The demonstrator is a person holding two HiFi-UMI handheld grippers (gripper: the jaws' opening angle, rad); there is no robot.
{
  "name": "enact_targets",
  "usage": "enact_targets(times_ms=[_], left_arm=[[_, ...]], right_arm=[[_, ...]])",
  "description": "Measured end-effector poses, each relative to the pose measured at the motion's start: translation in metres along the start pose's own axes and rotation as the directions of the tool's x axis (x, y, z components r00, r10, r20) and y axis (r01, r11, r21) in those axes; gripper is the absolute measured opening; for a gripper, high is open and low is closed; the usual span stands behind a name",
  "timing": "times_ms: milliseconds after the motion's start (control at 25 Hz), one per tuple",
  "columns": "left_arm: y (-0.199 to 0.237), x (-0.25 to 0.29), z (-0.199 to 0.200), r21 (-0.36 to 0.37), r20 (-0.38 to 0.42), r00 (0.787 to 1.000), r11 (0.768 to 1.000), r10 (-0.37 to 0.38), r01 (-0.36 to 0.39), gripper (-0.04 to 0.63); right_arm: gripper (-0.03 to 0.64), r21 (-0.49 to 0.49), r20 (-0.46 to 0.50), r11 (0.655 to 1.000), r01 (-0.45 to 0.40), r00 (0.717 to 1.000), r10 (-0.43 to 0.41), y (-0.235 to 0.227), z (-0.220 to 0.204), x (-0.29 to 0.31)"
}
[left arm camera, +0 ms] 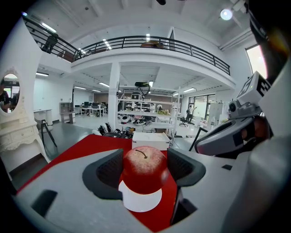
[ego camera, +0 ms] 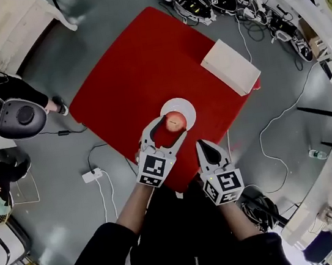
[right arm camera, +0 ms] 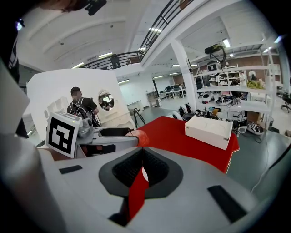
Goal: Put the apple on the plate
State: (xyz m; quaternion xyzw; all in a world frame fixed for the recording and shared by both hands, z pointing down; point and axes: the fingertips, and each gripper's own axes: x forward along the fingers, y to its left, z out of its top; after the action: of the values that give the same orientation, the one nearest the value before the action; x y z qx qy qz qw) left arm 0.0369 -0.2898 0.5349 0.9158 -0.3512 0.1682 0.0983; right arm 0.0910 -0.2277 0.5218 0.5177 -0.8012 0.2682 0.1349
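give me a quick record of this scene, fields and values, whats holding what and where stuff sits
left hand-held gripper: jaws closed on the apple, a pad on each side
apple: red, stem up, over the plate; contact with it unclear
plate: white, on the red table, toward the person's side
right hand-held gripper: jaws together, nothing between them
white box: on the table, apart from the plate

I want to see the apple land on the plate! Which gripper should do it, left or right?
Left. The left gripper holds the apple over the plate. The right gripper is shut, empty, and back from the plate.
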Motion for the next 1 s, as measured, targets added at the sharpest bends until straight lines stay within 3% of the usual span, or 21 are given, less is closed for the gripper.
enact_targets(times_ms=[280, 680, 1000], left_arm=[[0.001, 0.019, -0.017, 0.01, 0.035, 0.999, 1.0, -0.001, 0.001, 0.301], [0.008, 0.052, -0.05, 0.026, 0.022, 1.0, 1.0, 0.001, -0.002, 0.301], [0.016, 0.07, -0.065, 0.054, 0.042, 0.999, 0.999, 0.003, -0.005, 0.301]], right_arm=[[0.011, 0.012, -0.018, 1.0, 0.004, 1.0, -0.003, -0.002, -0.016, 0.004], [0.011, 0.046, -0.035, 0.999, 0.013, 0.999, -0.011, -0.015, -0.041, 0.019], [0.011, 0.032, -0.01, 0.999, 0.014, 1.0, -0.014, -0.028, -0.038, 0.036]])
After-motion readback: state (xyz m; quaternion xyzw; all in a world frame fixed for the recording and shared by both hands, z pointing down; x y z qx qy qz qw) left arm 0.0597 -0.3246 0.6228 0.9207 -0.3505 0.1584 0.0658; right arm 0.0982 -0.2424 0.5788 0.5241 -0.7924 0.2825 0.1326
